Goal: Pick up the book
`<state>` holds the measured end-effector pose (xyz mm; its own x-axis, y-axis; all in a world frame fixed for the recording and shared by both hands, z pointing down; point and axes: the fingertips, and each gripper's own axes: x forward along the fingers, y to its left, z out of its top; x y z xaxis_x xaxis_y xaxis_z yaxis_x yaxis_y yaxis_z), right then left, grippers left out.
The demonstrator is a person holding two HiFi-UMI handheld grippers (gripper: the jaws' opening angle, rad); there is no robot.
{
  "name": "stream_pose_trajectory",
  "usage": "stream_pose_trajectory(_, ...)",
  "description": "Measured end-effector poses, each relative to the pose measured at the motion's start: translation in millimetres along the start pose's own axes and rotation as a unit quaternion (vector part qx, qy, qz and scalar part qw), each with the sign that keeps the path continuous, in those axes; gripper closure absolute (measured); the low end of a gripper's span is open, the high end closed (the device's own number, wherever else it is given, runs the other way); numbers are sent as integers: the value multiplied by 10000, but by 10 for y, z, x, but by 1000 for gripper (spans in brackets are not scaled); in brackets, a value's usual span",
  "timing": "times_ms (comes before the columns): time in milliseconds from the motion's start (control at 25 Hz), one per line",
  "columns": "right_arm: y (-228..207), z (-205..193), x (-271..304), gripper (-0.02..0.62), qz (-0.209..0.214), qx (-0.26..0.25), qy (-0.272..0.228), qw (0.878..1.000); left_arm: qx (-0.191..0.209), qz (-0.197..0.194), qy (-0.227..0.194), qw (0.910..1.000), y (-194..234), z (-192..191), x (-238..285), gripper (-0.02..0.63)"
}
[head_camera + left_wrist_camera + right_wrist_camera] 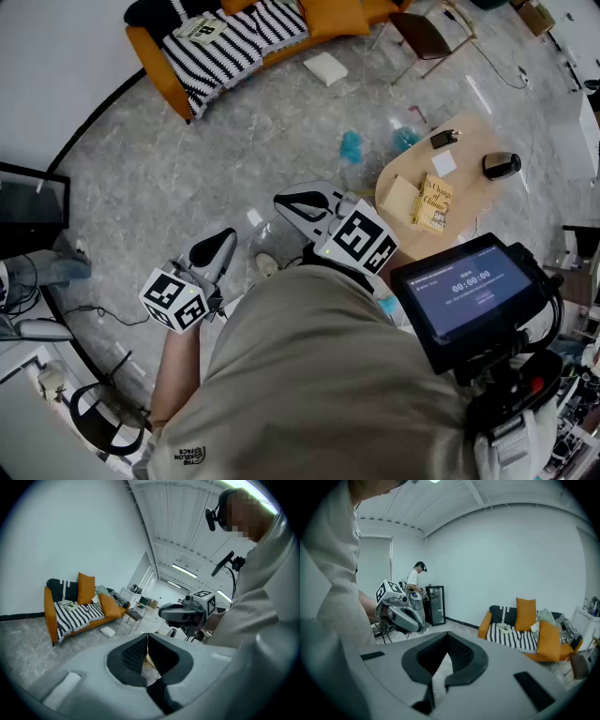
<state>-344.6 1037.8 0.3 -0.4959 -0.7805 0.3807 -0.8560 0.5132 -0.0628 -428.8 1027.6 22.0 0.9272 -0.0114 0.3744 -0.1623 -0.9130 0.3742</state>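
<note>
The book (434,203), yellow with dark print on its cover, lies on a small round wooden table (469,141) at the right of the head view. Beside it lies a plain tan block (398,199). Both grippers hang close to the person's body, well short of the table. My left gripper (223,238) is shut and empty, as its own view shows (147,637). My right gripper (281,200) is the nearer one to the book; its jaws (447,638) are shut with nothing between them. Each gripper appears in the other's view: the right gripper (182,613) and the left gripper (401,613).
On the table also lie a black rounded object (501,165), a white card (443,163) and a small dark device (443,138). An orange sofa (225,42) with a striped blanket, a chair (427,33) and a white cushion (325,67) stand farther off. Another person (415,576) stands by a cabinet.
</note>
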Motion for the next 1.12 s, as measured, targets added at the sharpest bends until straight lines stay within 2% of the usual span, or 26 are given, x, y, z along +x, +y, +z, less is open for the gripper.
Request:
stream_pose_trajectory(160,20,44,20,581,24,-126,-51,9999,77,-10,-36,10000,-37,46,30,595)
stream_pose_trajectory(360,-831,-44,-259,581,148,-4,-134,9998,49,98,119,9999,-29,453,908,595)
stream_pose_trajectory(600,-979,-52,-282,581,244,-19,-189,9995,45,264,73,9996,-4,555,1003,595)
stream_pose_trajectory(720,-1553,-272,-444,577,381,180,-233,9988,-60,498,52,9987,117,716,1567,594)
stream_pose_trajectory(760,-1756,-353,-457,564,452,237,-221,9985,-98,635,32,9979,191,776,1731,594)
stream_pose_trajectory(840,-2049,-479,-405,469,514,286,-125,9982,-140,884,-26,9960,360,871,1905,594)
stream_pose_trajectory(920,-2154,-544,-370,462,444,328,-56,9985,-197,996,-59,9948,448,901,1915,577)
stream_pose_trajectory(1000,-2155,-569,-400,457,351,385,-59,9986,-270,1008,-66,9945,447,888,1860,532)
stream_pose_trajectory(1120,-2250,-524,-379,453,223,471,-128,9986,-357,1009,-114,9942,574,949,1842,511)
